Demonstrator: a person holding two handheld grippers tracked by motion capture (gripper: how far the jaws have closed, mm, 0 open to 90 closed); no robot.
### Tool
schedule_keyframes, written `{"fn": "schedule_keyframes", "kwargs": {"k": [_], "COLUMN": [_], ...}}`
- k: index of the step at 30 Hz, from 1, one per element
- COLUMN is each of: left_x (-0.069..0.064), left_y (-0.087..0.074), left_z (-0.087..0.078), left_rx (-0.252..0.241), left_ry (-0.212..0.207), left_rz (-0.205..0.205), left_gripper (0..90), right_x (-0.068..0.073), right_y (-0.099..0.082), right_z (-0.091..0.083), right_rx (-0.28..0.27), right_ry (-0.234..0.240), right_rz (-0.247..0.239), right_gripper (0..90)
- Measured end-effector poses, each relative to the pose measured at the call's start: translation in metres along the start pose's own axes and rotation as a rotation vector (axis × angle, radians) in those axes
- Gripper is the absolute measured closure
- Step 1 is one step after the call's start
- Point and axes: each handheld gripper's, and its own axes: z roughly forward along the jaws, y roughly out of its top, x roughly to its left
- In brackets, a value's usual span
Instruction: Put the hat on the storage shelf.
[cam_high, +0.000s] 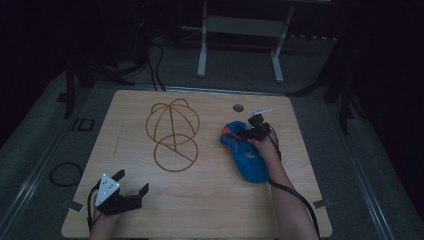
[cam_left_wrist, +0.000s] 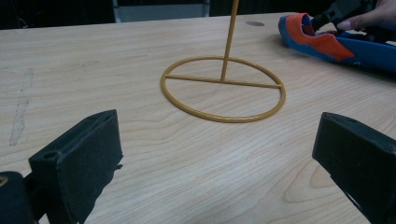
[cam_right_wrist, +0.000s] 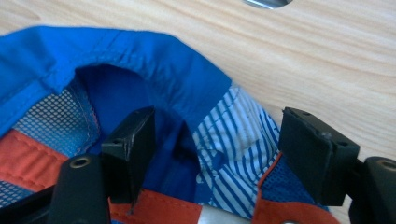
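Pale wooden table (cam_high: 200, 200), dim room. On it, left of centre, a yellow wire cap stand (cam_high: 172, 134): round ring base with a crossbar, thin upright post, domed hoops above.

Blue fabric cap with orange trim (cam_high: 245, 155) lies on the right half of the table, well apart from the stand and to its right. Long axis runs near-to-far, orange end toward the far edge. Looks soft and collapsed; the right gripper view shows its inside: blue-and-white striped lining, mesh panels, orange band.

Right gripper (cam_high: 257, 125) is directly over the cap's far end, much the nearer of the two. Jaws spread wide: one pad reaches into the cap's opening, the other sits outside the rim. Not yet clamped.

Left gripper (cam_high: 131, 187) rests at the near left, jaws apart, nothing between them, facing the stand base.
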Motion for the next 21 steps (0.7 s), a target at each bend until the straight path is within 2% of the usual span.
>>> {"fn": "schedule_keyframes", "kwargs": {"k": [3,5,7,8,12,17,21], "left_x": [0.000,0.000,0.000,0.000,0.000,0.000,0.001], "left_y": [0.000,0.000,0.000,0.000,0.000,0.000,0.000], "left_z": [0.000,0.000,0.000,0.000,0.000,0.001,0.000], "left_rx": [0.000,0.000,0.001,0.001,0.003,0.003,-0.002], "left_ry": [0.001,0.001,0.001,0.000,0.000,0.000,0.002], "left_rz": [-0.001,0.000,0.001,0.001,0.002,0.000,-0.008], "left_gripper": [1.8,1.8,1.8,1.8,1.9,1.8,1.8], "right_x": [0.004,0.004,0.003,0.003,0.005,0.010,0.016], "right_y": [-0.001,-0.001,-0.002,-0.003,-0.005,-0.004,-0.004], "right_z": [0.002,0.001,0.001,0.000,-0.002,-0.003,-0.003], "right_rx": [0.005,0.004,-0.004,-0.008,-0.030,-0.025,-0.021], "right_ry": [-0.020,-0.015,0.015,0.019,0.019,0.044,0.009], "right_rz": [-0.040,-0.042,-0.043,-0.040,-0.040,-0.082,-0.093], "right_gripper": [27.7,31.0,38.4,40.9,61.3,81.2,85.8]}}
